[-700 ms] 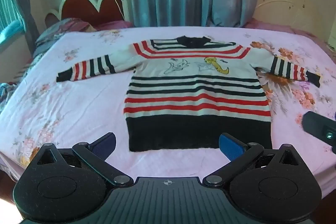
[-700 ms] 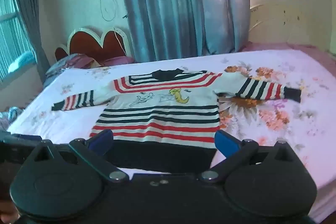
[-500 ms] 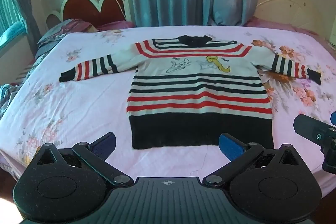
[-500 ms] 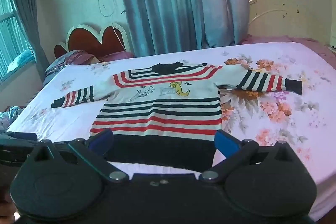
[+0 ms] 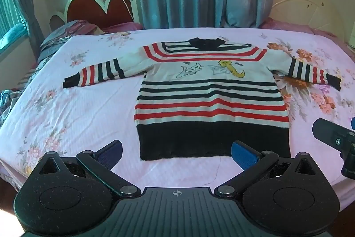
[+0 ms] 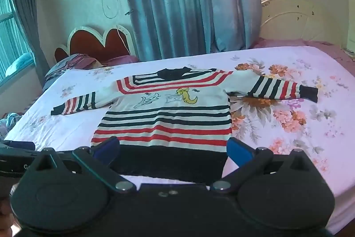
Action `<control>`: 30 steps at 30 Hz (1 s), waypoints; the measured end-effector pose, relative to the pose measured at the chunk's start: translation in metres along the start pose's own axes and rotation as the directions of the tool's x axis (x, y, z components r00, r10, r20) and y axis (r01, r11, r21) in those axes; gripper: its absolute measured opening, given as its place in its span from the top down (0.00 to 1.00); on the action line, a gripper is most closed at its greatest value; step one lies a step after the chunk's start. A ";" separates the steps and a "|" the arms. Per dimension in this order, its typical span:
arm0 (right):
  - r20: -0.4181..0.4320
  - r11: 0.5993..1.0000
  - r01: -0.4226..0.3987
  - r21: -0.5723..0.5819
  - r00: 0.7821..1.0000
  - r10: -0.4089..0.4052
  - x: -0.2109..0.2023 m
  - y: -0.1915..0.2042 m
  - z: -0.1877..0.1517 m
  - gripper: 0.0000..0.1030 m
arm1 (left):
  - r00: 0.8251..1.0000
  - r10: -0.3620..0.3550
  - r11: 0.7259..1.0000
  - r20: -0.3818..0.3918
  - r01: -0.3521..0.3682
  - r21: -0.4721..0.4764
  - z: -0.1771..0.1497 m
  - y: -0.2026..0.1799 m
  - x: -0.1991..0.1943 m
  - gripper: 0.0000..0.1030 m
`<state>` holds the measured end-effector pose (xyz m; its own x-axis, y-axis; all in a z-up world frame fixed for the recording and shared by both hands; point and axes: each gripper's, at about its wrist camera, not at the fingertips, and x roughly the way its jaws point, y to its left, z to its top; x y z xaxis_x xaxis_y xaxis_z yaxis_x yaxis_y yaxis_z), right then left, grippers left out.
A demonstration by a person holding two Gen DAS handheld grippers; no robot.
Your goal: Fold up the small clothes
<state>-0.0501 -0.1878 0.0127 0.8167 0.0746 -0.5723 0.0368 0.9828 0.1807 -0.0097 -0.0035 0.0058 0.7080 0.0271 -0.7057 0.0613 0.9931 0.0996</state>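
No fold has been made yet. The left gripper (image 5: 176, 153) is held with its jaws spread wide and nothing between them; the striped sweater (image 5: 210, 101) lies flat on the bed sheet (image 5: 66, 114) just ahead of it, both sleeves stretched outward. The right gripper (image 6: 173, 149) is likewise wide apart and empty, above the black hem (image 6: 173, 161). Every fold is judged still to be done.
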 end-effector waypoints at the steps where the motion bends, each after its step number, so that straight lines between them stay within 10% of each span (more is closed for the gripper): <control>1: 0.000 1.000 0.002 0.000 1.000 -0.002 0.001 0.000 0.000 0.01 | 1.000 -0.001 1.000 -0.001 0.001 0.000 0.000 0.000 0.000 0.00; 30: 0.003 1.000 0.014 0.023 1.000 -0.014 0.007 -0.011 0.005 0.01 | 1.000 -0.001 1.000 -0.008 0.001 0.018 0.008 -0.005 0.014 0.00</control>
<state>-0.0422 -0.1989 0.0104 0.8177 0.0604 -0.5725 0.0615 0.9796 0.1912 0.0054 -0.0086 0.0012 0.7026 0.0273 -0.7111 0.0748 0.9909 0.1119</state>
